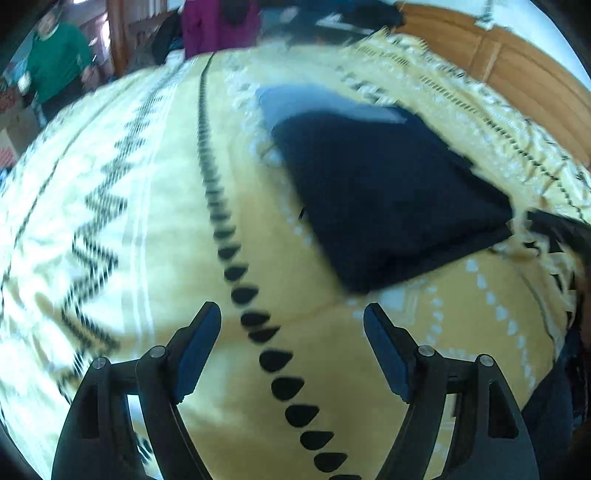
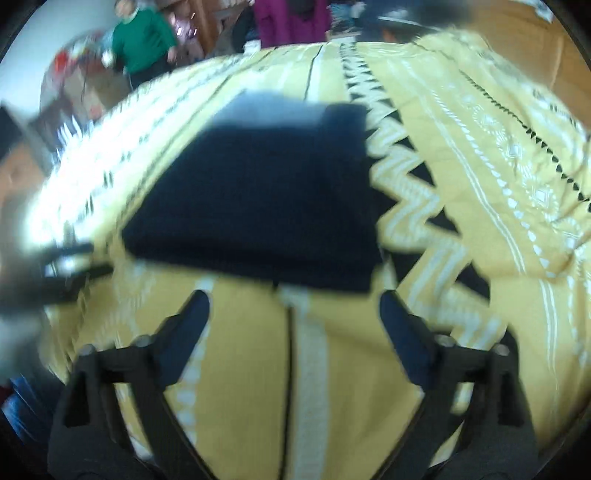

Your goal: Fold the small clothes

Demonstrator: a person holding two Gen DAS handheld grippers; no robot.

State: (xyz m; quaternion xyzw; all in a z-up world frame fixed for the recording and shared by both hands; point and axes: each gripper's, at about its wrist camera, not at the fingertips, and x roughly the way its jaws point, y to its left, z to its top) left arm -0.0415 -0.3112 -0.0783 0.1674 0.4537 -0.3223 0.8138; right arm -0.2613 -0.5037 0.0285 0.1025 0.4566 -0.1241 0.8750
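Dark navy garment (image 1: 388,199), already folded into a thick rectangular pad, lies flat on a mustard-yellow patterned bedspread (image 1: 177,258) that fills nearly all of both views; in the left wrist view it sits in the upper right of centre, in the right wrist view at centre, just above the fingertips. A paler blue-grey patch shows at its far edge, though blur makes it hard to say whether this is an inner layer or a second piece. A wooden bed frame (image 1: 517,74) curves across the upper right of the left view, and two people, one in a green top (image 2: 144,37) and one in magenta (image 2: 291,18), stand at the top of the frame.

Left gripper (image 1: 291,314) hovers low in its frame with jaws spread wide and nothing between them, well to the left of the garment's near corner. Right gripper (image 2: 293,299) is likewise spread and empty, its tips just short of the near folded edge.

Both frames are smeared with motion. Chief risks, as judged from here: a fast approach could push the stack and undo the fold, or the wide jaws could pinch the soft bedspread together with the cloth.
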